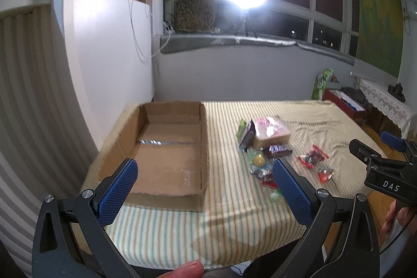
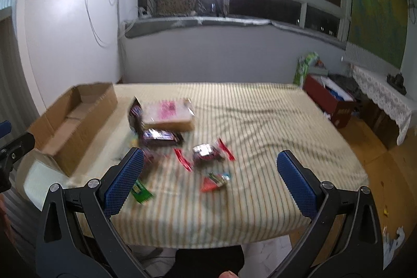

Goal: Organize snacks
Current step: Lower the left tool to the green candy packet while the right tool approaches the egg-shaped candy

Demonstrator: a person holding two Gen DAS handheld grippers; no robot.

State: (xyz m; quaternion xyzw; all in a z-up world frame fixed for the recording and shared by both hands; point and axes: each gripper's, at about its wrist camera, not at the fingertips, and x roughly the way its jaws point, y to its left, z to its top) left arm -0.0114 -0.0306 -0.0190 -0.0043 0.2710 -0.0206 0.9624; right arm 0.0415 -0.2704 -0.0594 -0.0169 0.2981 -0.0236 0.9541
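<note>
The snacks lie in a loose heap near the middle of the striped tablecloth, just right of the empty cardboard box at the table's left side. Most are small foil or plastic wrappers, probably light, crinkly and slippery, so a pinch across a flat sealed edge looks safer than squeezing the middle. The biggest is 1 wrapped block with a pink label, boxy and apparently stiffer; it likely wants a grip across its short sides. A red packet lies nearest the table's front edge, apart from the rest, an easy first pick.

The box is plain corrugated card, shallow, open-topped, with a tape seam along its floor. The cloth is soft and wrinkled.

Both tongs are spread wide and hold nothing: the left gripper hovers over the box's near corner, the right gripper over the packets.
</note>
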